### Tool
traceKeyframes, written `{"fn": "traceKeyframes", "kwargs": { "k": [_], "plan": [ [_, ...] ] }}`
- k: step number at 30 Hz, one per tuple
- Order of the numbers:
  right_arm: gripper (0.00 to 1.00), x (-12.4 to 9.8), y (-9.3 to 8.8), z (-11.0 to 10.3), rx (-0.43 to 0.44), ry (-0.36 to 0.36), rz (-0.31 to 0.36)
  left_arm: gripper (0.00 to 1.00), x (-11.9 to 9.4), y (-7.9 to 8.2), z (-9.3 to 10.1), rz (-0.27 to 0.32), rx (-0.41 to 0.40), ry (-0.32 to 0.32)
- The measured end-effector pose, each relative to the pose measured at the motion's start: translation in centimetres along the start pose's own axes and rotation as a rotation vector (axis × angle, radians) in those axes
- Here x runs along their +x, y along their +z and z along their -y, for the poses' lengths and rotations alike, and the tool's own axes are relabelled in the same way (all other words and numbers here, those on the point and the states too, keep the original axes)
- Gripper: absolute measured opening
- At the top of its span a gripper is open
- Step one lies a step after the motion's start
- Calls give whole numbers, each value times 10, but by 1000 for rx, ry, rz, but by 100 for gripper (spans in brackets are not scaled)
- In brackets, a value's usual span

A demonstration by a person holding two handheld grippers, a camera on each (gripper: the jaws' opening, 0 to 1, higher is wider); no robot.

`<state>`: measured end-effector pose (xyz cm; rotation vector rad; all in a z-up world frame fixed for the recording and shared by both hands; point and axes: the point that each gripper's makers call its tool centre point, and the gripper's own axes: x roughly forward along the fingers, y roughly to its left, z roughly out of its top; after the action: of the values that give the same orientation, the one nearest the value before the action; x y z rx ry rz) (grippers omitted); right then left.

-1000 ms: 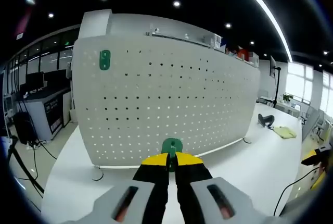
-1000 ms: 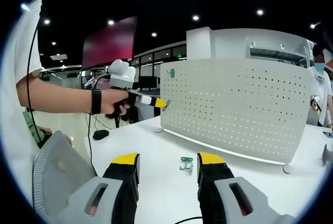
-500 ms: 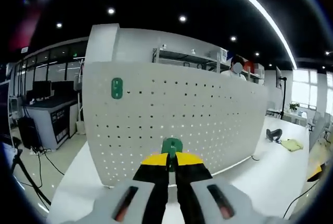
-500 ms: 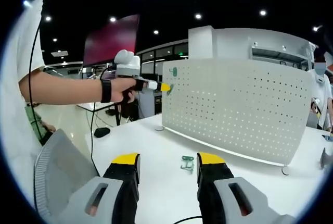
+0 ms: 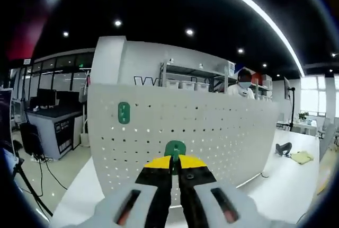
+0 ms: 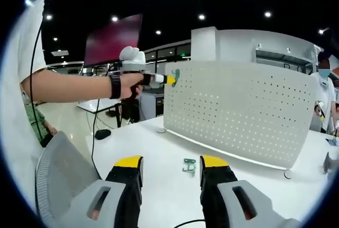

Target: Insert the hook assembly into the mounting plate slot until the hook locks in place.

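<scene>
The left gripper [image 5: 175, 160], its yellow-tipped jaws clenched on a small green hook [image 5: 175, 149], holds it up before the upper left corner of the white pegboard [image 5: 212, 132], just beside a green hook [image 5: 124, 113] already mounted there. The held piece looks like stiff moulded plastic, light and smooth, probably best pinched by its flat tab so the prongs stay free. The pegboard is a rigid perforated sheet on feet. The right gripper [image 6: 171, 172] hangs released above the white table [image 6: 159, 154]; a spare hook [image 6: 189, 165] lies between its jaws, near the pegboard's foot.
</scene>
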<state>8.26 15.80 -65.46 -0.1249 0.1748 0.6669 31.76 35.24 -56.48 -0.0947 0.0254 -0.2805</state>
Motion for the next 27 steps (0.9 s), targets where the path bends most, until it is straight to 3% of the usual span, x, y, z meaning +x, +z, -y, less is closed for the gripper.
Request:
{"fn": "traceKeyframes", "kwargs": {
  "k": [9, 27],
  "plan": [
    [43, -1, -1, 0, -4, -20, -12, 3, 8, 9, -5, 45, -28, 37],
    [42, -5, -4, 13, 11, -87, -38, 3, 40, 30, -22, 121, -4, 87]
  ]
}}
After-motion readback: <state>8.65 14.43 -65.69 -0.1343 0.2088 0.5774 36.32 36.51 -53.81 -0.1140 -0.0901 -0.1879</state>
